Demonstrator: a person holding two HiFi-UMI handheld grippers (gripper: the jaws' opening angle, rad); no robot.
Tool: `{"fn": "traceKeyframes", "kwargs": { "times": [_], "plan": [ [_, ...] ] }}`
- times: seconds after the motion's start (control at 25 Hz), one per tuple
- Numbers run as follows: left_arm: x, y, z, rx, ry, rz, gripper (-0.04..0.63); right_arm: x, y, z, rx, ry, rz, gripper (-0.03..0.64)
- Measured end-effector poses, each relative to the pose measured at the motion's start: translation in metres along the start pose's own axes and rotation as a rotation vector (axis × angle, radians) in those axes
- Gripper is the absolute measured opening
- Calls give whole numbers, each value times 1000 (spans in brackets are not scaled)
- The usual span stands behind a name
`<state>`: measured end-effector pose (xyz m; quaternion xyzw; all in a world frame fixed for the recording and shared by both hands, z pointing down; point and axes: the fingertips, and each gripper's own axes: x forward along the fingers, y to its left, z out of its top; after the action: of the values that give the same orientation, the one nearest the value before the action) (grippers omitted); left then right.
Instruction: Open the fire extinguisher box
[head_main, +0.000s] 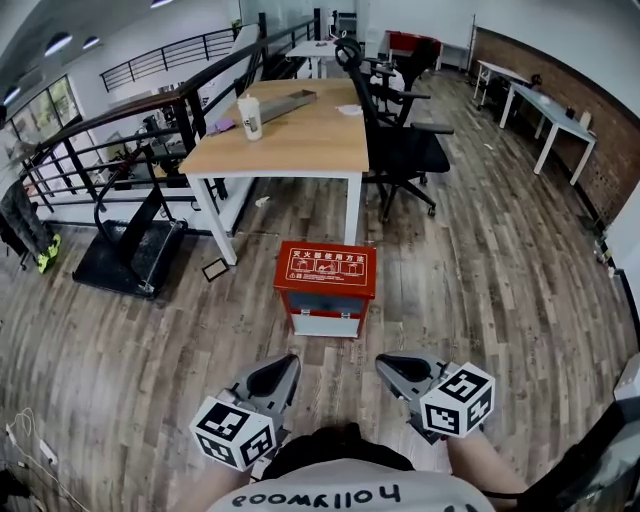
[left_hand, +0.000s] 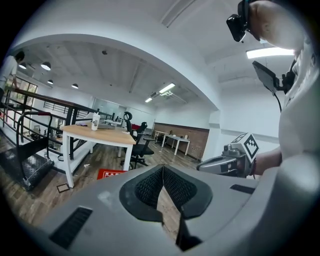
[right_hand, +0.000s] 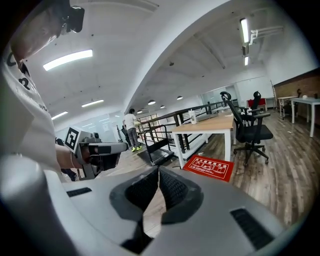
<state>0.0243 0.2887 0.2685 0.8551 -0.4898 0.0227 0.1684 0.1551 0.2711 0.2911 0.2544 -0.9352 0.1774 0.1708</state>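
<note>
Just short of the fire extinguisher box (head_main: 325, 270), the left gripper (head_main: 289, 362) and right gripper (head_main: 384, 364) hang side by side, both closed on nothing. The box's red lid bears white Chinese print, too small to read. Beyond the box stands a desk (head_main: 290, 135).

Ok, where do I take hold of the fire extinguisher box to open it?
Probably the red lid, by its front lip, coming from the near side: it overhangs the windowed front, which faces you. No handle is visible.
</note>
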Motion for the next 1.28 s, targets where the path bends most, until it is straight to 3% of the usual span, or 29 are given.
{"fn": "traceKeyframes", "kwargs": {
  "times": [0.4, 0.6, 0.88, 1.28],
  "plan": [
    [13, 35, 7, -40, -10, -6, 9, 45, -7, 9, -14, 42, 21, 11],
    [27, 58, 15, 30, 20, -23, 9, 65, -20, 24, 0, 46, -1, 11],
    [43, 97, 21, 25, 72, -48, 9, 98, -26, 37, 6, 72, 2, 11],
    [68, 153, 32, 53, 120, -112, 9, 143, -54, 57, 44, 47, -76, 11]
  ]
}}
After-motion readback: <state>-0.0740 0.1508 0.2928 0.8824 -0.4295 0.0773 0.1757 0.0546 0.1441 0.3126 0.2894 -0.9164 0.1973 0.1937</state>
